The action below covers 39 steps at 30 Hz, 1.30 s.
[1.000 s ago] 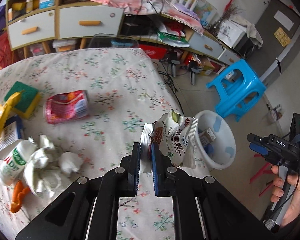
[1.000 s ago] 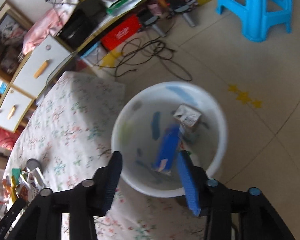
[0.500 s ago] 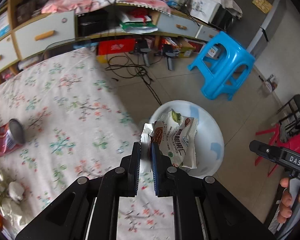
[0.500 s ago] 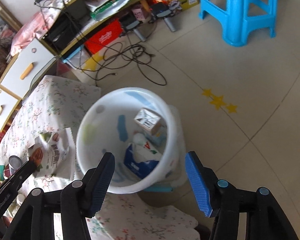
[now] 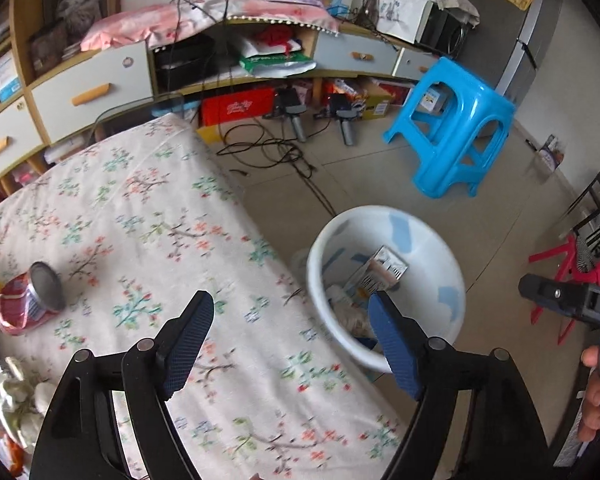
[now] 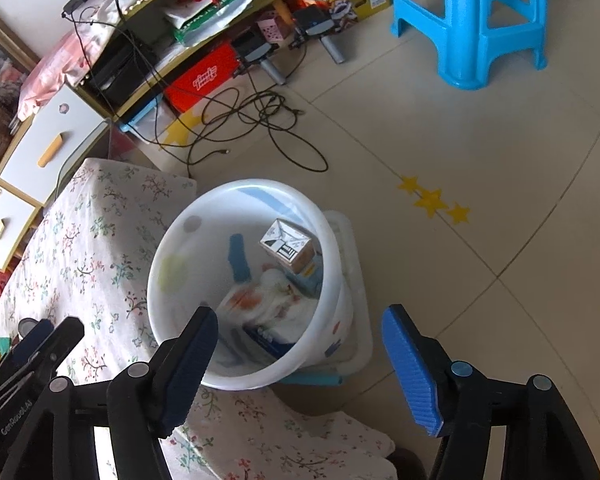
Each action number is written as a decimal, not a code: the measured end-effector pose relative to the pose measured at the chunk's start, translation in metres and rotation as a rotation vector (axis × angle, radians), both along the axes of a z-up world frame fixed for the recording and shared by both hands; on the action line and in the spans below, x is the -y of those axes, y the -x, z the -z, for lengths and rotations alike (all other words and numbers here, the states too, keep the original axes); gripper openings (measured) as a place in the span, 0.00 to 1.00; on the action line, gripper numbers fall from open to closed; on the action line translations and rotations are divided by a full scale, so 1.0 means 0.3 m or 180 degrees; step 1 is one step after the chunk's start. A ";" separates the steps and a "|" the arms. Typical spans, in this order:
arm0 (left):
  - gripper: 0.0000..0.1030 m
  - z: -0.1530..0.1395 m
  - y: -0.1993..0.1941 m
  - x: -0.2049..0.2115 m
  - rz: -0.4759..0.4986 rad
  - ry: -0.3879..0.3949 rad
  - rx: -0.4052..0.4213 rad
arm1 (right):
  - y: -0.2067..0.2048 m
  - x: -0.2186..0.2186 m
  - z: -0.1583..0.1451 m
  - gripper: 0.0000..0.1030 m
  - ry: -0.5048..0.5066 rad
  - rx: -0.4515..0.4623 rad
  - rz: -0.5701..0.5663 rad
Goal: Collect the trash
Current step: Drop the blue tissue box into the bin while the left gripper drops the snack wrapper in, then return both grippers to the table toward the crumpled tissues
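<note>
A white trash bucket [image 5: 452,280] stands on the floor beside the table; it also shows in the right wrist view [image 6: 156,280]. Inside lie a small carton [image 6: 288,246], a white snack wrapper [image 6: 276,304] and other trash. My left gripper [image 5: 292,340] is open and empty over the table edge next to the bucket. My right gripper [image 6: 296,360] is open and empty above the bucket's near rim. On the table remain a crushed red can [image 5: 28,300] and crumpled wrappers and tissues [image 5: 8,400] at the left.
The table has a floral cloth [image 5: 160,220]. A blue plastic stool [image 5: 456,124] stands on the tiled floor beyond the bucket. Black cables [image 6: 256,120] lie on the floor before a cluttered shelf unit [image 5: 260,52]. A red rack [image 5: 560,264] is at the right.
My left gripper carried the snack wrapper over the bucket and opened; the wrapper now lies in the bucket. The right gripper stayed open and drew back slightly.
</note>
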State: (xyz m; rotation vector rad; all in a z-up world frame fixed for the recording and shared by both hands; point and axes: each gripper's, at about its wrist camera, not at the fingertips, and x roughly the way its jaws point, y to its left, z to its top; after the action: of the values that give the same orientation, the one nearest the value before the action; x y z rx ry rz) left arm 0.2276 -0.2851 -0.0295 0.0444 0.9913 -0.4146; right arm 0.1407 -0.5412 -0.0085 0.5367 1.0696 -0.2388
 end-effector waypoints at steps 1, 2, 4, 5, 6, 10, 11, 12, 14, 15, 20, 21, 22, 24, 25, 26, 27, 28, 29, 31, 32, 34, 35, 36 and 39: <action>0.82 -0.002 0.005 -0.019 -0.0017 -0.0009 -0.0004 | -0.003 -0.005 0.000 0.71 0.0002 -0.0003 -0.0007; 0.83 -0.004 0.009 -0.035 -0.0031 -0.0018 -0.0006 | -0.006 -0.011 -0.001 0.71 0.0003 -0.0003 -0.0016; 0.84 -0.009 0.022 -0.075 -0.0069 -0.0051 -0.0013 | -0.012 -0.025 -0.002 0.73 0.0008 -0.0002 -0.0032; 0.85 -0.008 0.027 -0.094 -0.0082 -0.0072 -0.0026 | -0.015 -0.034 -0.005 0.74 0.0013 0.0000 -0.0037; 0.85 -0.009 0.035 -0.115 -0.0094 -0.0101 -0.0044 | -0.018 -0.040 -0.005 0.75 0.0014 0.0004 -0.0039; 0.88 -0.008 0.071 -0.223 -0.0151 -0.0169 -0.0090 | -0.036 -0.084 -0.014 0.78 0.0017 0.0019 -0.0073; 0.92 -0.008 0.078 -0.250 -0.0171 -0.0169 -0.0101 | -0.041 -0.095 -0.015 0.78 0.0021 0.0021 -0.0086; 0.95 -0.008 0.085 -0.285 -0.0194 -0.0165 -0.0114 | -0.047 -0.109 -0.017 0.78 0.0027 0.0022 -0.0102; 0.95 -0.007 0.098 -0.344 -0.0228 -0.0179 -0.0128 | -0.063 -0.144 -0.018 0.79 0.0044 0.0014 -0.0155; 0.95 -0.006 0.102 -0.373 -0.0254 -0.0204 -0.0136 | -0.071 -0.164 -0.018 0.79 0.0049 0.0009 -0.0185; 0.96 -0.003 0.122 -0.540 -0.0455 -0.0264 -0.0157 | -0.109 -0.283 -0.017 0.80 0.0086 -0.0007 -0.0386; 0.96 -0.006 0.123 -0.573 -0.0509 -0.0272 -0.0162 | -0.120 -0.313 -0.015 0.80 0.0111 -0.0016 -0.0443; 0.96 -0.008 0.124 -0.607 -0.0556 -0.0289 -0.0176 | -0.127 -0.339 -0.012 0.80 0.0133 -0.0025 -0.0491; 0.96 -0.012 0.125 -0.651 -0.0579 -0.0295 -0.0209 | -0.142 -0.385 -0.003 0.80 0.0166 -0.0056 -0.0578; 0.96 -0.013 0.127 -0.683 -0.0580 -0.0262 -0.0238 | -0.148 -0.408 0.003 0.80 0.0170 -0.0073 -0.0620; 0.96 -0.012 0.129 -0.701 -0.0588 -0.0240 -0.0263 | -0.154 -0.426 0.008 0.80 0.0168 -0.0087 -0.0654; 0.96 -0.010 0.130 -0.733 -0.0606 -0.0199 -0.0318 | -0.159 -0.446 0.012 0.80 0.0159 -0.0101 -0.0690; 0.96 -0.009 0.127 -0.751 -0.0617 -0.0169 -0.0352 | -0.164 -0.464 0.014 0.80 0.0147 -0.0110 -0.0722; 0.95 -0.006 0.125 -0.779 -0.0638 -0.0126 -0.0400 | -0.168 -0.484 0.015 0.80 0.0133 -0.0110 -0.0753; 0.95 0.001 0.122 -0.814 -0.0666 -0.0093 -0.0469 | -0.173 -0.517 0.015 0.80 0.0135 -0.0105 -0.0803; 0.95 0.006 0.120 -0.828 -0.0664 -0.0076 -0.0511 | -0.176 -0.530 0.016 0.81 0.0149 -0.0103 -0.0823; 0.95 0.027 0.114 -0.850 -0.0619 -0.0023 -0.0616 | -0.181 -0.556 0.019 0.81 0.0188 -0.0109 -0.0861; 0.95 0.035 0.116 -0.852 -0.0596 -0.0018 -0.0651 | -0.184 -0.564 0.022 0.81 0.0203 -0.0117 -0.0874; 0.93 0.052 0.113 -0.856 -0.0559 -0.0035 -0.0704 | -0.186 -0.570 0.024 0.81 0.0212 -0.0125 -0.0881; 0.84 0.093 0.106 -0.854 -0.0498 -0.0131 -0.0789 | -0.195 -0.582 0.035 0.81 0.0223 -0.0159 -0.0886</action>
State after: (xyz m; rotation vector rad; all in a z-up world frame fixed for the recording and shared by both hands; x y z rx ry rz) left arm 0.1959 -0.0290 -0.0573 -0.0485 1.2385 -0.2594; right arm 0.1991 -0.3668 -0.0189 0.3155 1.1664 -0.0449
